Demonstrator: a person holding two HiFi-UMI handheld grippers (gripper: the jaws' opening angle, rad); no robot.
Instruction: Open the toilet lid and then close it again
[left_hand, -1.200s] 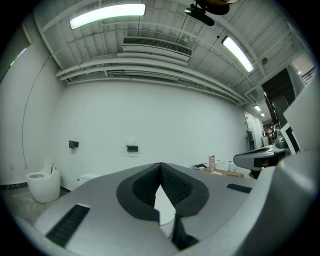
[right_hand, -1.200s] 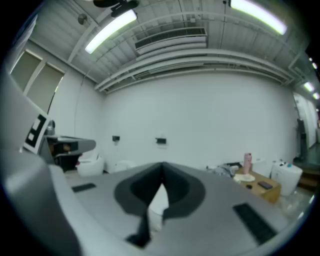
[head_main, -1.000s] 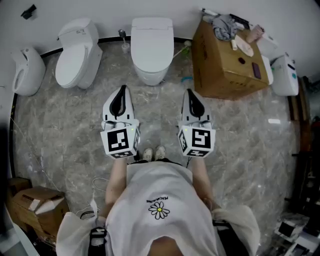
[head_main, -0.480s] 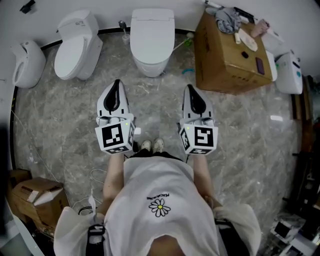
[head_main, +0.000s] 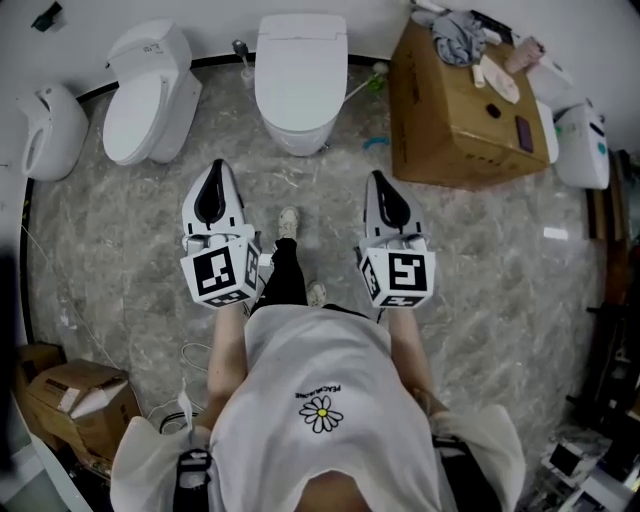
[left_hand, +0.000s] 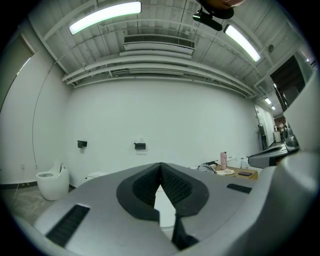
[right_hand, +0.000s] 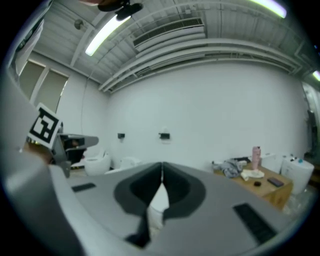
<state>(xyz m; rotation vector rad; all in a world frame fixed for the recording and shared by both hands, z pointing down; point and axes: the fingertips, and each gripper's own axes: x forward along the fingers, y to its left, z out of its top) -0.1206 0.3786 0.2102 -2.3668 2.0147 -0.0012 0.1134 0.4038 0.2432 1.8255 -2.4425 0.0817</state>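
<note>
The white toilet (head_main: 300, 75) stands against the far wall with its lid down. Both grippers are held level in front of the person and point toward it, well short of it. My left gripper (head_main: 214, 166) is shut with nothing in it, and a strip of the toilet (left_hand: 165, 210) shows through the gap behind its closed jaws (left_hand: 160, 165). My right gripper (head_main: 377, 178) is also shut and empty, its jaws (right_hand: 162, 164) closed tip to tip. The toilet lies ahead, between the two grippers.
A second white toilet (head_main: 150, 90) and a urinal (head_main: 50, 130) stand to the left. A large cardboard box (head_main: 460, 100) with clutter on top sits to the right of the toilet, with a white appliance (head_main: 585, 145) beyond it. A smaller box (head_main: 70, 395) lies at the bottom left.
The person has stepped one foot forward toward the toilet. The left gripper has shifted left and forward; the right gripper has edged forward. Both stay shut.
</note>
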